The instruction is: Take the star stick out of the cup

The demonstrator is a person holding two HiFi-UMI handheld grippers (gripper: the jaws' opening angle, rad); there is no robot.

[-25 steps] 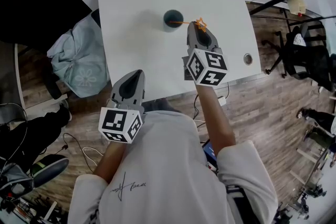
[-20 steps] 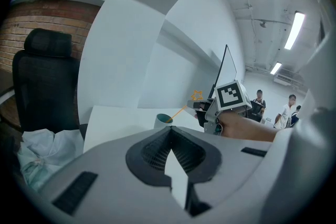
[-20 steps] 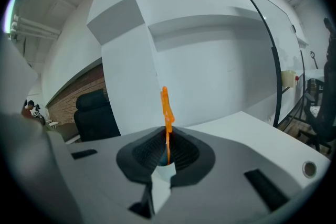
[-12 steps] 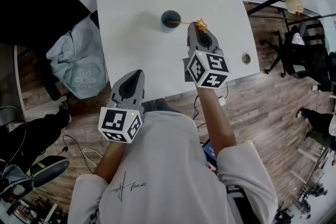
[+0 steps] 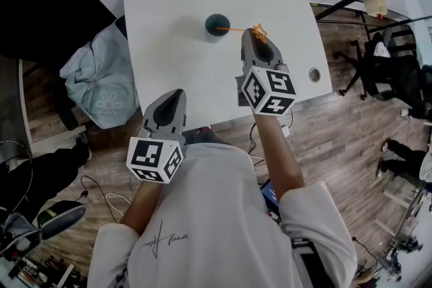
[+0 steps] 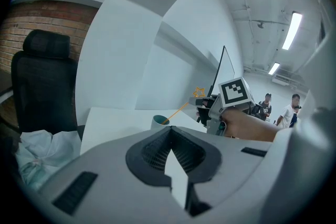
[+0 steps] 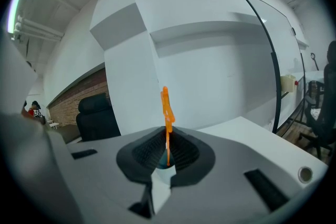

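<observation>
Two grippers are in play. My right gripper appears to have its jaws closed on the stick just below the star, and the shaft runs on between the pads toward the cup. My left gripper is closed on nothing. It hangs at the near edge of the table, well apart from the cup.

Location: the lower end of the stick sits inside the cup. The shaft leans out to my right over the rim, star end outermost. The cup stands upright on the far half of the table.

Handling, as I judge it:
- The stick looks thin and very light. It may flex or pivot in the pads.
- A hold on the shaft close under the star is sound, because the star serves as a stop against slipping.
- The cup looks light and nothing holds it. Dragging the shaft sideways against the rim could tip it.
- I should draw the stick along its own lean until the lower end clears the rim.
</observation>
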